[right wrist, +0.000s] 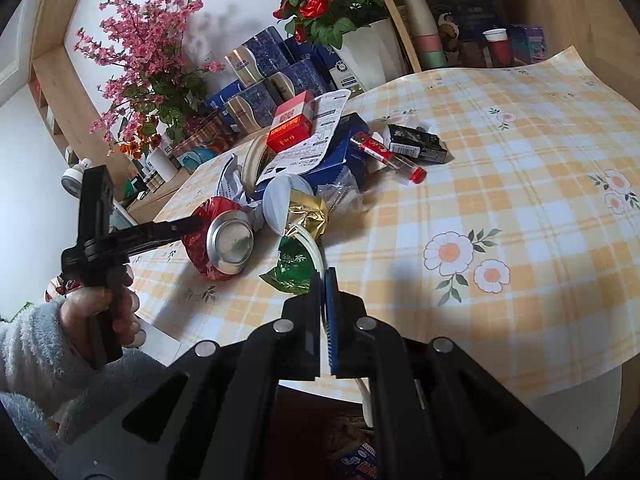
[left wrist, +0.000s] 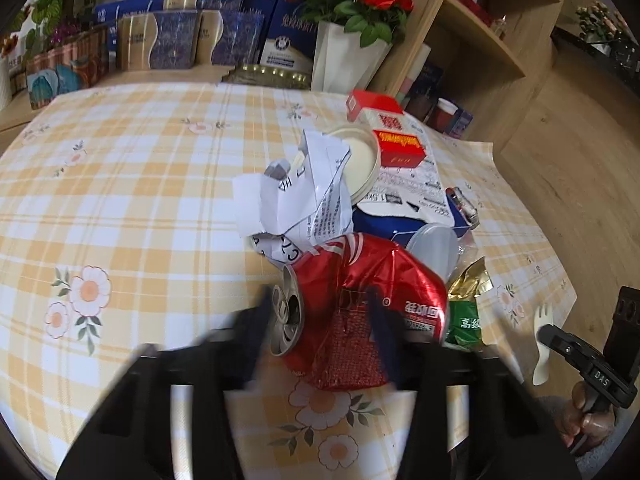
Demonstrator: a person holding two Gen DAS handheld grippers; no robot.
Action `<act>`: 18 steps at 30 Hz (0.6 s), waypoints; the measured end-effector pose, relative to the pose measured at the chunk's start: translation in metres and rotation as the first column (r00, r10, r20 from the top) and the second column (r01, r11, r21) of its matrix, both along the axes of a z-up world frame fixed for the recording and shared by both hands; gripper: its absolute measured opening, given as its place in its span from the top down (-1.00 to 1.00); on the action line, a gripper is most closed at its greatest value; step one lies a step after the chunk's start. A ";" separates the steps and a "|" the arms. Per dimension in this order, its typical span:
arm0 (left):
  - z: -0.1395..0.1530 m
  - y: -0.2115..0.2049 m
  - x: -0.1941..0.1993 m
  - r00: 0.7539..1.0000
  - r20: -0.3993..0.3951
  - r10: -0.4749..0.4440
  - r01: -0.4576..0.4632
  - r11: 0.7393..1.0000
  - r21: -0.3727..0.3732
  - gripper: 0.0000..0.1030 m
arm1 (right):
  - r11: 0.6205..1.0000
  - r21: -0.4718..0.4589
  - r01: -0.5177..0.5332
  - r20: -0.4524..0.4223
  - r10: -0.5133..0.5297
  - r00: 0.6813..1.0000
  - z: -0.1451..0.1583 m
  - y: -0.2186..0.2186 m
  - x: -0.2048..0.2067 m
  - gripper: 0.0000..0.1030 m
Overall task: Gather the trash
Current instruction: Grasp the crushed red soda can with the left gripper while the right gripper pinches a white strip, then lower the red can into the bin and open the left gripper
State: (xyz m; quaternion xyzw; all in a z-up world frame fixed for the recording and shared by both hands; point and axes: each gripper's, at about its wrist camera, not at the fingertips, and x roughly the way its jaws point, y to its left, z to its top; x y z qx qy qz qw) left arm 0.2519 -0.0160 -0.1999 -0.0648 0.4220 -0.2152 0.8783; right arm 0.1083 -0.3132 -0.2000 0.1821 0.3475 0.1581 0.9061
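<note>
A pile of trash lies on the checked tablecloth [left wrist: 120, 200]. A crushed red can [left wrist: 360, 284] lies at the pile's near end, between the fingers of my left gripper [left wrist: 320, 320], which close on it; it also shows in the right wrist view [right wrist: 218, 240]. Behind it lie crumpled white paper [left wrist: 296, 196], a cream lid [left wrist: 360, 156] and a red box [left wrist: 400, 146]. My right gripper [right wrist: 323, 284] is shut on a white plastic spork [right wrist: 316, 248], seen in the left wrist view [left wrist: 542, 344], beside a green and gold wrapper [right wrist: 294, 264].
Blue gift boxes [left wrist: 180, 40], a white vase of red roses [left wrist: 344, 56] and pink flowers [right wrist: 148, 60] stand at the table's back. A wooden shelf [left wrist: 480, 40] stands to the right. A black packet [right wrist: 418, 144] and a red-capped tube [right wrist: 390, 158] lie in the pile.
</note>
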 end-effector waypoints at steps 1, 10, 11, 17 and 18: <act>0.000 0.000 0.000 1.000 0.004 0.002 -0.002 1.000 0.004 0.45 | 1.000 0.001 0.002 0.001 -0.002 1.000 0.001 0.000 -0.002 0.87; 0.024 0.016 -0.036 1.000 0.023 -0.020 0.020 1.000 0.014 0.47 | 1.000 0.026 0.012 0.025 -0.013 1.000 0.013 -0.002 -0.020 0.87; 0.028 0.017 -0.043 0.999 0.026 -0.026 0.026 1.000 0.016 0.47 | 0.999 0.031 0.013 0.029 -0.014 0.999 0.015 -0.002 -0.024 0.87; 0.040 0.010 -0.100 0.993 0.034 -0.113 0.111 0.992 0.060 0.47 | 0.999 0.043 0.003 0.055 -0.006 0.998 0.025 0.004 -0.051 0.87; 0.038 0.004 -0.116 0.989 0.029 -0.145 0.143 0.987 0.078 0.47 | 0.999 0.043 0.000 0.059 -0.003 0.998 0.026 0.006 -0.055 0.87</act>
